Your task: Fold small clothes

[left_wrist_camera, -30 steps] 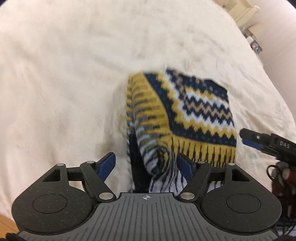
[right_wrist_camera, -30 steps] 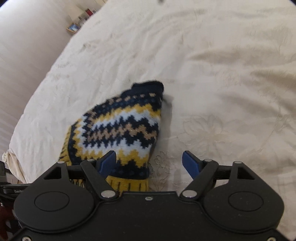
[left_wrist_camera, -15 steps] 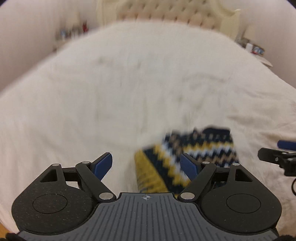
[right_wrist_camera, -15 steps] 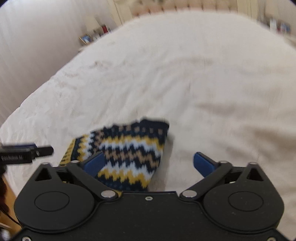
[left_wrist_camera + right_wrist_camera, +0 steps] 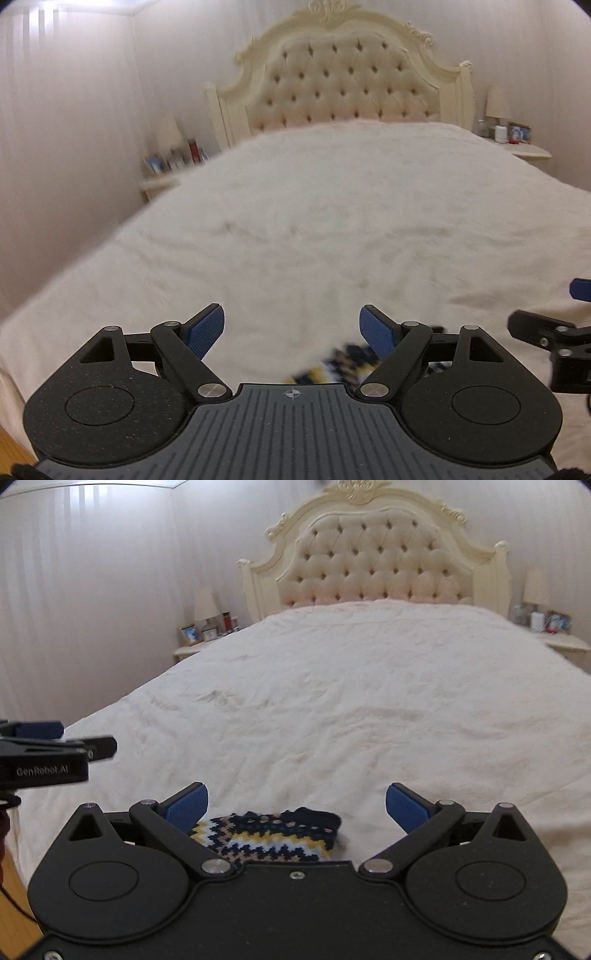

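A small knitted garment with navy, yellow and white zigzag bands lies folded on the white bedspread near the foot of the bed. In the left wrist view only a blurred strip of the garment shows, low behind the right finger. My left gripper is open and empty above the bed. My right gripper is open and empty, with the garment just below and behind its left finger. Each gripper shows at the edge of the other's view: the right one and the left one.
A tufted cream headboard stands at the far end of the bed. A nightstand with a lamp and photo frame is at the far left, another nightstand at the far right. Wooden floor shows at bottom left.
Both grippers have let go of the garment, lifted and tilted up, so the views now look along the bed to the headboard. The garment has dropped to the bottom of both views.
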The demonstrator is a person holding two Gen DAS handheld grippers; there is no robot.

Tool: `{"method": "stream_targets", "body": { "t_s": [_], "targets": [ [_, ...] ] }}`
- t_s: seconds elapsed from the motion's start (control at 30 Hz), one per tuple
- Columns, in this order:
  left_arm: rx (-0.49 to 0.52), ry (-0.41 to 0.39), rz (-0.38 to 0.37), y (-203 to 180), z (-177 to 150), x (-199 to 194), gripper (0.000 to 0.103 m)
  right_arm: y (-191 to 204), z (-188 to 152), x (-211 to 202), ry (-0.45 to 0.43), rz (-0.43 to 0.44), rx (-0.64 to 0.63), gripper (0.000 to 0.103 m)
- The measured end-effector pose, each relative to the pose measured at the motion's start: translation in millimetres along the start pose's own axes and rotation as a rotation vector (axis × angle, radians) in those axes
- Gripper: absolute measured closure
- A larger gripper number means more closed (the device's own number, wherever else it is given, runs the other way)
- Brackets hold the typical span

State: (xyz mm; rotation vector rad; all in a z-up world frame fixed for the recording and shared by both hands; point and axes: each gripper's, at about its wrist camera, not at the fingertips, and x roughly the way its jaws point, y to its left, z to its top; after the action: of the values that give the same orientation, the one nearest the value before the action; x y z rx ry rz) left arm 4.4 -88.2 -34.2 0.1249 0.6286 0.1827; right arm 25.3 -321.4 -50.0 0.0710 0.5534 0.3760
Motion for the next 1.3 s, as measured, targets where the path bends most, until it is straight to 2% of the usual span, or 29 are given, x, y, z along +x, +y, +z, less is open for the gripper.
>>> {"method": "stream_targets", "body": {
  "t_s": [0.07,0.13,0.23,0.43,0.53,0.8,1.3],
  "targets": [
    [-0.028,0.062,-0.025,1.9,-3.8,2.7,0.023,4.1,-1.9,-7.1,0.002,-0.079,-0.022,0.001],
    [-0.041,0.121,-0.033,3.9,-8.0,5.3,0.023,6.6,-2.6,-8.2,0.045,-0.138,-0.031,0.001],
    [-0.053,0.196,-0.047,6.9,-15.3,9.0,0.023,4.4,-5.1,-4.6,0.119,-0.112,-0.02,0.001],
    [-0.085,0.362,-0.055,12.8,-34.6,14.8,0.024,6.0,-17.1,-10.8,0.19,-0.104,0.028,0.002],
    [-0.084,0.414,-0.053,13.6,-46.3,9.9,0.024,11.8,-25.8,-17.9,0.231,-0.092,0.044,0.002],
    [-0.081,0.501,-0.073,29.8,-67.2,3.5,0.024,30.8,-44.2,-24.0,0.333,-0.077,0.081,0.002],
    [-0.073,0.565,-0.134,53.0,-86.1,-13.0,0.024,65.4,-61.4,-45.5,0.41,-0.153,0.146,0.002]
  ]
}}
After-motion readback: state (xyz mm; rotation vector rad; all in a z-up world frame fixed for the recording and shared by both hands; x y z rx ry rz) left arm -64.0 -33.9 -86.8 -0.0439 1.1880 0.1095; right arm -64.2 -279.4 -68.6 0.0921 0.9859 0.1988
